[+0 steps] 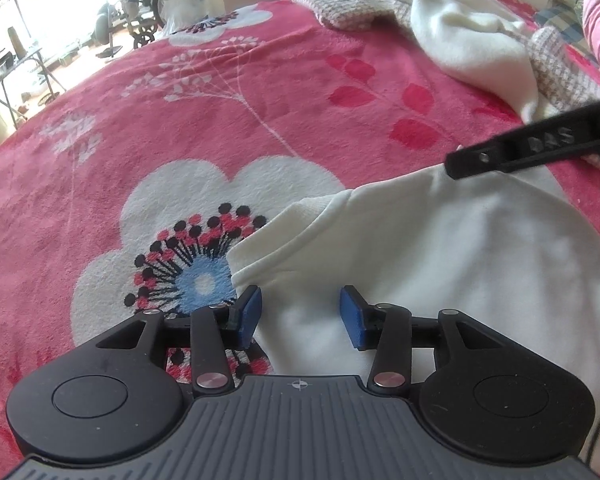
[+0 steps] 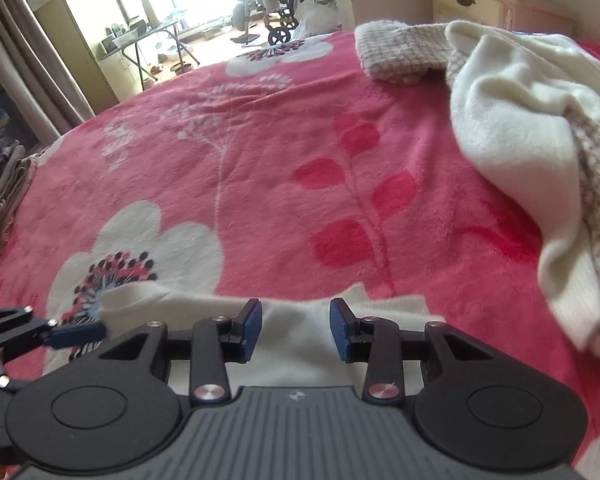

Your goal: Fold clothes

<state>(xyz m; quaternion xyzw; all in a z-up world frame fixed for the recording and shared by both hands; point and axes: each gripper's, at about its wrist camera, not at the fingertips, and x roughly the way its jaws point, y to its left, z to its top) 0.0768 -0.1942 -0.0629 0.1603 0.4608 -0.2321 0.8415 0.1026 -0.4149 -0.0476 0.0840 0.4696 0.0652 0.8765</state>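
Left wrist: cream garment [image 1: 439, 248] lengthwise rightward.

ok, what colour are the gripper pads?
Blue pads, clearest in the left wrist view.

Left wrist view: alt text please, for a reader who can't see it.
The left gripper hangs open over the corner of a cream garment lying flat on a pink floral blanket. The right gripper's black finger reaches in from the right over the garment's far edge; a crumpled cream and checked garment pile lies beyond.
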